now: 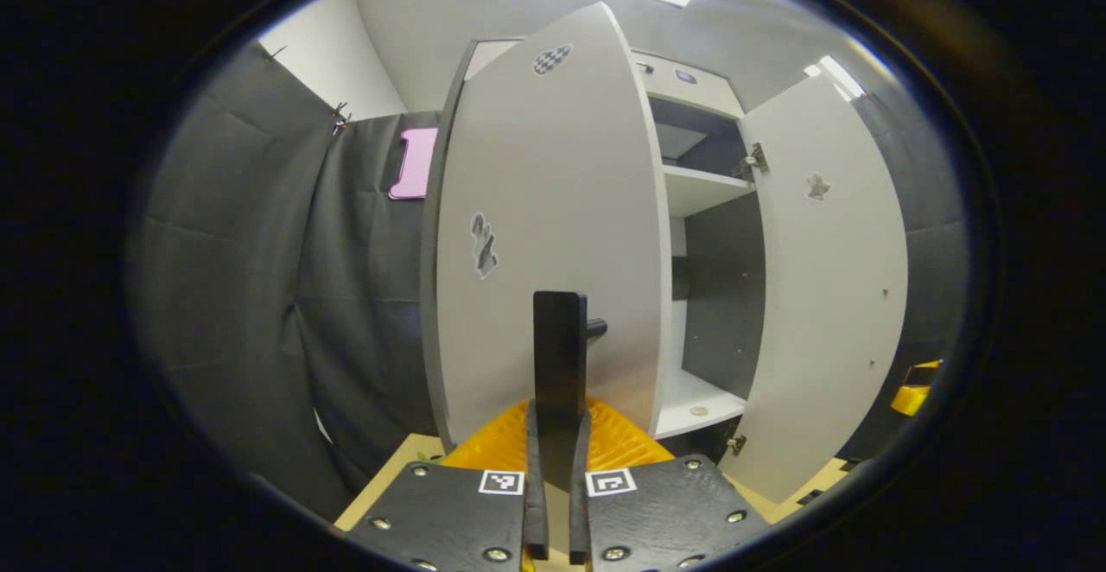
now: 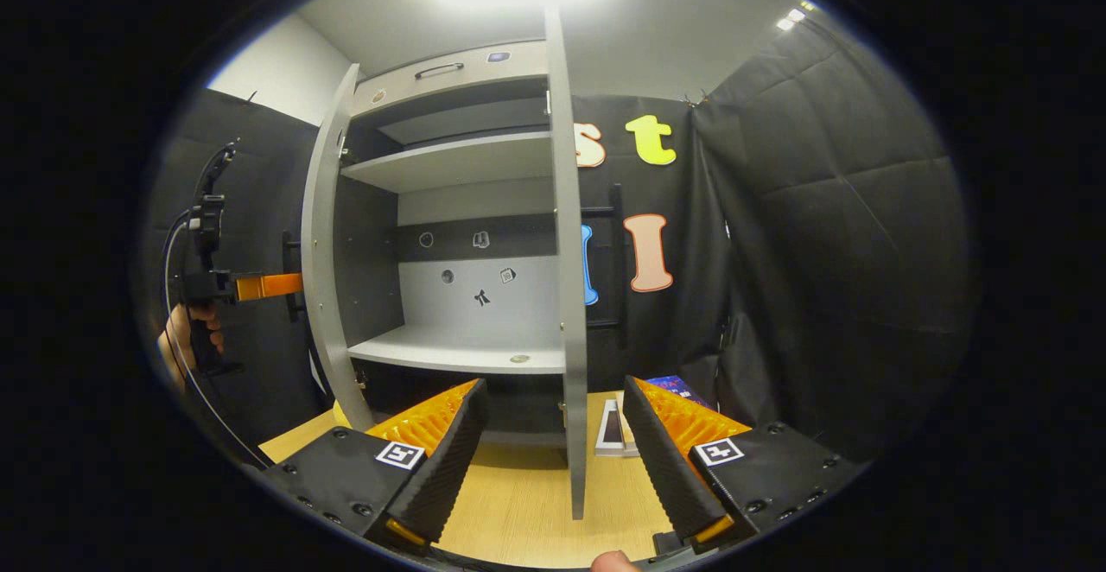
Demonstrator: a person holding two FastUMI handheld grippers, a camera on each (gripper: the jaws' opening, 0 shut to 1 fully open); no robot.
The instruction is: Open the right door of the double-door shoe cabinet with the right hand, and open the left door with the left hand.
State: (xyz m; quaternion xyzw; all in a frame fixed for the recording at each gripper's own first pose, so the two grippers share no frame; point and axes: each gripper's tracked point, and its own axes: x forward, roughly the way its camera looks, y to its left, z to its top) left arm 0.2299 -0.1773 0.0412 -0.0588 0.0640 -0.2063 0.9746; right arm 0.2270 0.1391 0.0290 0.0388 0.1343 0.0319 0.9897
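In the left gripper view, the cabinet's left door [image 1: 553, 209] stands partly swung out. Its dark upright handle [image 1: 560, 339] sits between the fingers of my left gripper [image 1: 560, 421], which is shut on it. The right door [image 1: 829, 278] hangs wide open. In the right gripper view that right door [image 2: 566, 278] shows edge-on, with its dark handle [image 2: 615, 252] on the far side. My right gripper [image 2: 553, 460] is open, a finger either side of the door's edge, touching nothing. The left gripper [image 2: 259, 285] and the hand [image 2: 186, 330] holding it are at the left door [image 2: 324, 252].
White shelves [image 2: 458, 162] and a lower shelf [image 2: 458, 352] show inside the cabinet. The cabinet stands on a wooden table [image 2: 518, 503]. A few flat items [image 2: 618, 425] lie on it by the right door. Black cloth walls [image 2: 821, 252] close in on both sides.
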